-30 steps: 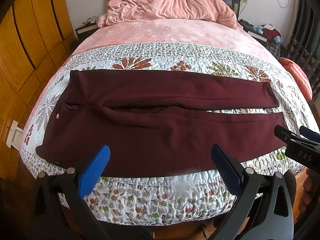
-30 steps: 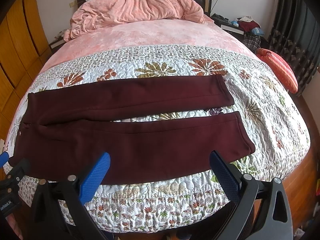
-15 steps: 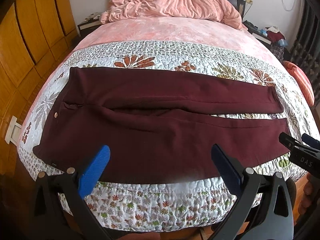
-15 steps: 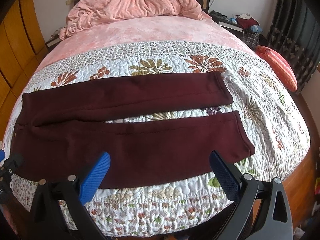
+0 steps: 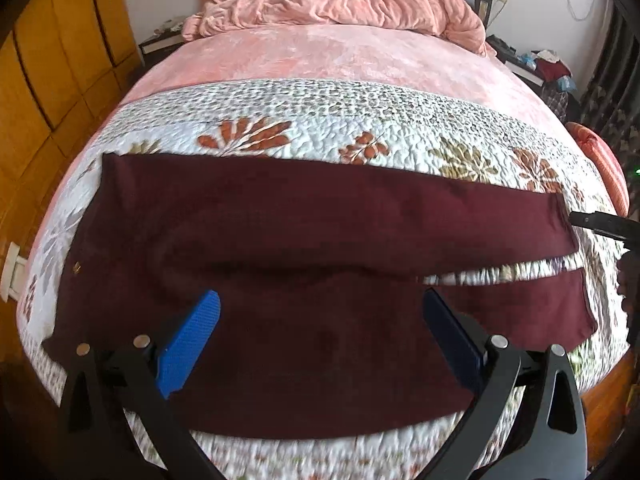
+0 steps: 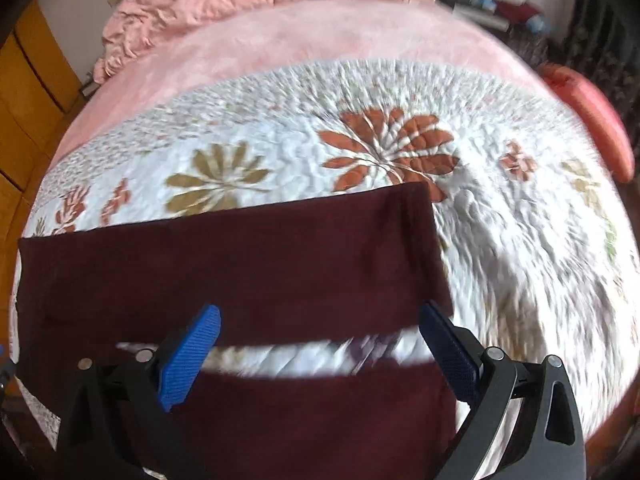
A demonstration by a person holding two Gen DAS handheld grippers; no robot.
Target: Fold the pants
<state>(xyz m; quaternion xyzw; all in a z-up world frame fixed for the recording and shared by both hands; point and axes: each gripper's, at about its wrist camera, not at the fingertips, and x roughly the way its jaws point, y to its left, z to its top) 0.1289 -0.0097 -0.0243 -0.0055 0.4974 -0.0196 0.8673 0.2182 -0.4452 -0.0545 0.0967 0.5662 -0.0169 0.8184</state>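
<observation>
Two trouser legs of the maroon pants (image 5: 320,232) are lying flat across the middle of the frame on the quilted floral bedspread (image 5: 360,120), a narrow gap showing between them at right. Both the left hand-held gripper (image 5: 320,344) and the right hand-held gripper (image 6: 320,344) are hovering wide open, gripping nothing, at the bottom of their views.

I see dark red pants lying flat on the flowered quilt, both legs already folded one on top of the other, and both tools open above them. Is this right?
Not quite. The pants lie flat on the quilt, but the legs are side by side, a strip of quilt showing between them in the right wrist view. Left tool and right tool are open.
</observation>
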